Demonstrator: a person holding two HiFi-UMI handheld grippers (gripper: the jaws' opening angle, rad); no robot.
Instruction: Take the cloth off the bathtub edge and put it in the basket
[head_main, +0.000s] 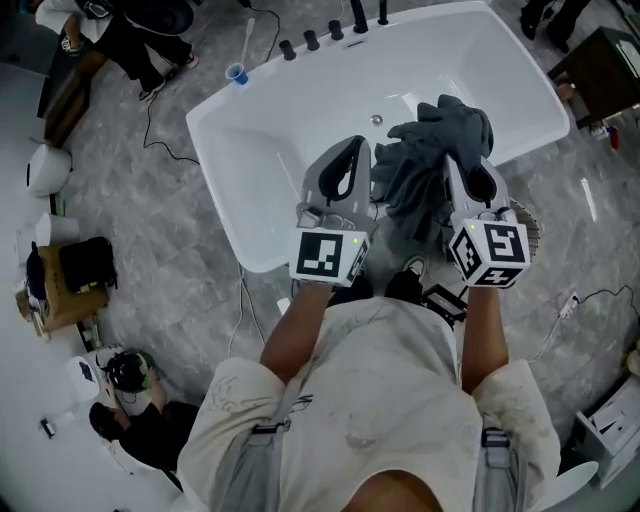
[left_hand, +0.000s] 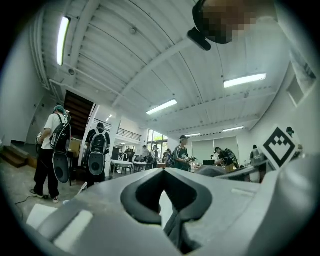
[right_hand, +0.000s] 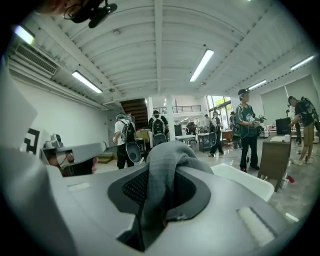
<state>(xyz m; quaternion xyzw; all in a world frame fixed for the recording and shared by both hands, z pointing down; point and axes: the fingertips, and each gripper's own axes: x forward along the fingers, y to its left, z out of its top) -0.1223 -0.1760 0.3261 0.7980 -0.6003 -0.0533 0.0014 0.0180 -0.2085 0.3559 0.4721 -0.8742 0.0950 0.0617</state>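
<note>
In the head view, the person stands at the near side of a white bathtub (head_main: 240, 190) with both arms held out over it. The left hand-held gripper (head_main: 353, 146) and the right hand-held gripper (head_main: 453, 170) point away from the person, side by side and close together. The grey cloth (head_main: 432, 148) is bunched up between them and hangs clear of the tub's edge. Most of it is piled over the tip of the right one, and a fold hangs just beside the right flank of the left one. What looks like the rim of a basket (head_main: 529, 224) shows on the floor at the right, partly hidden behind the right marker cube (head_main: 490, 252).

In the left gripper view, the left hand-held gripper (left_hand: 163, 170) has its jaws closed with the tips meeting. A narrow grey strip of cloth (left_hand: 173, 227) sits low in the gap behind the tips and seems to be caught there. Through the rest of the gap only a white sliver shows.

In the right gripper view, the right hand-held gripper (right_hand: 161, 166) is nearly closed, with its jaws clamped on the cloth (right_hand: 167, 159). The cloth humps up over the tips, runs down through the gap between the dark pads and fills it. The white bathtub (right_hand: 246, 183) lies below, to the right.
</note>
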